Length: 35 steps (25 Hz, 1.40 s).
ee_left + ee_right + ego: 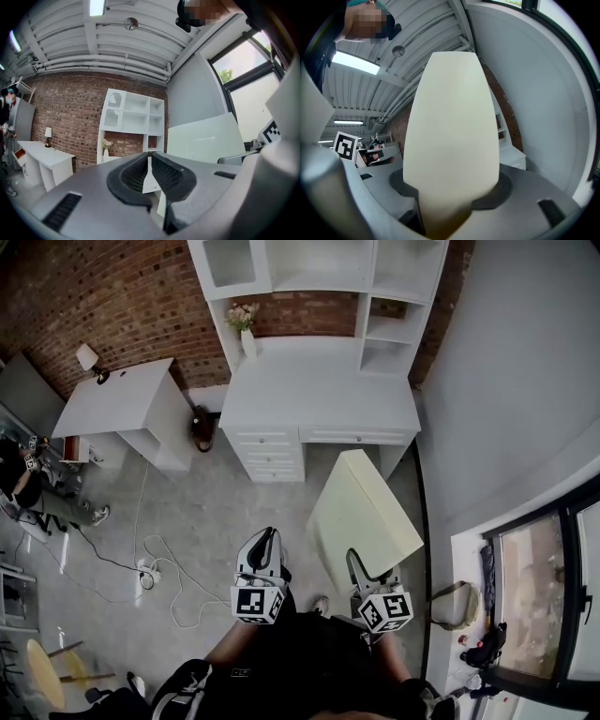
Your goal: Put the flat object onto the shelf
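Observation:
The flat object is a pale cream board (361,514), held tilted over the floor in front of the white desk (319,399). My right gripper (362,568) is shut on its near edge. In the right gripper view the board (454,117) rises from between the jaws of the right gripper (451,190) and hides most of what lies ahead. My left gripper (266,542) is beside it to the left, shut and holding nothing. In the left gripper view, the left gripper (149,169) points at the white shelf unit (133,117), with the board (206,138) at its right. The shelf unit (319,266) stands on the desk.
A vase of flowers (246,329) stands on the desk's left end. A second white desk (117,399) with a lamp (89,359) is at the left. Cables and a power strip (145,570) lie on the floor. A grey wall (506,381) and a window (544,587) close the right side.

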### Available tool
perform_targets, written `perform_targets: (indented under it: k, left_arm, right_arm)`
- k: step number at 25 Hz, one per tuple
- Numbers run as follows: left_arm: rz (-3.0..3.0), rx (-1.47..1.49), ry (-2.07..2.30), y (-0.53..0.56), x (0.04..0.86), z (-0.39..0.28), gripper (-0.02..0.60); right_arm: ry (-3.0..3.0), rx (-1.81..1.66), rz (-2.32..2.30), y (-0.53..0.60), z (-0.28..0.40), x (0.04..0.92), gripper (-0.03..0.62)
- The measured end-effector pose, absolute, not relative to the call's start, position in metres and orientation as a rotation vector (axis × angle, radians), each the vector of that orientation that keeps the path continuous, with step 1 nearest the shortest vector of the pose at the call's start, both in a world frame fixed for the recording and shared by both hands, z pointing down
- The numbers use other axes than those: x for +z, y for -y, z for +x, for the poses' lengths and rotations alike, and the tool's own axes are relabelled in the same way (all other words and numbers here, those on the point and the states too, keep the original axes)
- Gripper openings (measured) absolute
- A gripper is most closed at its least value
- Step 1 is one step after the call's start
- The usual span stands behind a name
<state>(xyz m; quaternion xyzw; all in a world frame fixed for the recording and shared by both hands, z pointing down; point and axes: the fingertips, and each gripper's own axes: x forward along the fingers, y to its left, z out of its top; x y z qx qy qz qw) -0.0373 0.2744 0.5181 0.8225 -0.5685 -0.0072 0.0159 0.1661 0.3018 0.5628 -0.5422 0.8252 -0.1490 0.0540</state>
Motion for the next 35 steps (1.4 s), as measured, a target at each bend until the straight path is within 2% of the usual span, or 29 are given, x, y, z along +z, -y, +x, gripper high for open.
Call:
perform_targets:
  k: [12, 20, 27, 35]
  left_arm:
    - [2.573, -0.112, 1.685, -0.135, 0.531, -0.034, 0.032]
    - [2.62, -0.137, 1.674, 0.017, 0.506, -0.071, 0.032]
    - [2.636, -0.128, 1.665, 0.104, 0.5, -0.11, 0.032]
    - [2.603, -0.111, 1.635, 0.167, 0.511, -0.124, 0.032]
  right_arm:
    - [-2.504, -0.442, -1.699, -0.185, 0.16, 0.568, 0.288]
    - [-2.494, -0.342, -1.706, -0.029, 0.122, 0.532, 0.288]
    - [-2.465, -0.244, -1.776, 0.076, 0.092, 0.508, 0.288]
    - [-2.57, 0.159, -1.901, 0.168, 0.083, 0.466, 0.287]
